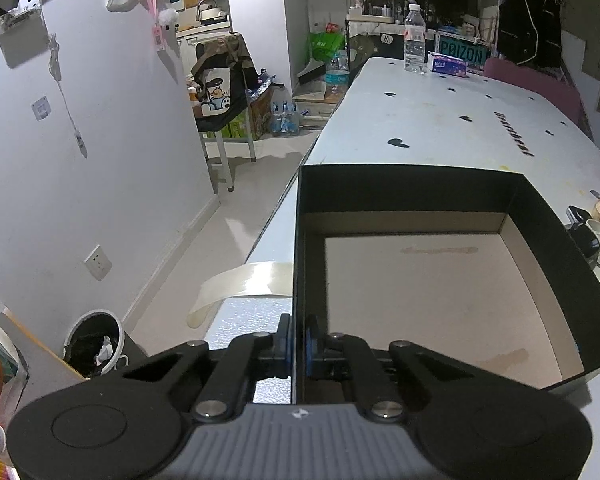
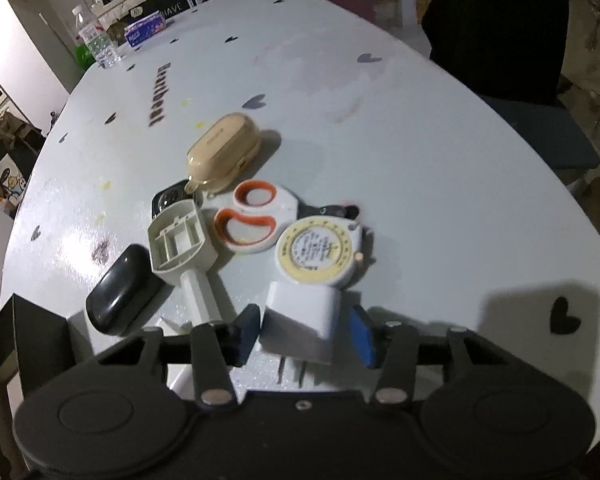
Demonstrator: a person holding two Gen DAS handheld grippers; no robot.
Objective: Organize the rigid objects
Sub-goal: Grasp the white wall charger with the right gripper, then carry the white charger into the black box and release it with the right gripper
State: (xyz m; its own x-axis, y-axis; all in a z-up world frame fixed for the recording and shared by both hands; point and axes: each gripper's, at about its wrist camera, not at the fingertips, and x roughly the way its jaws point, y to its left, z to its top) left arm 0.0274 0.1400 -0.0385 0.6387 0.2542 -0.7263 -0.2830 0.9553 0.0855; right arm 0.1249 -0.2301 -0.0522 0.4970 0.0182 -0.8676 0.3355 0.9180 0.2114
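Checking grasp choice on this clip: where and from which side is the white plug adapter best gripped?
Grip the white plug adapter across its two flat side faces, coming from the prong end, probably from above and behind. It lies flat on the table, prongs toward the camera, its far end against the round tape measure. The right gripper already straddles those faces; contact is not clear.

Two cases (image 2: 224,152), one scissors (image 2: 256,218)

Sign (image 1: 461,55) reads "POIZON".
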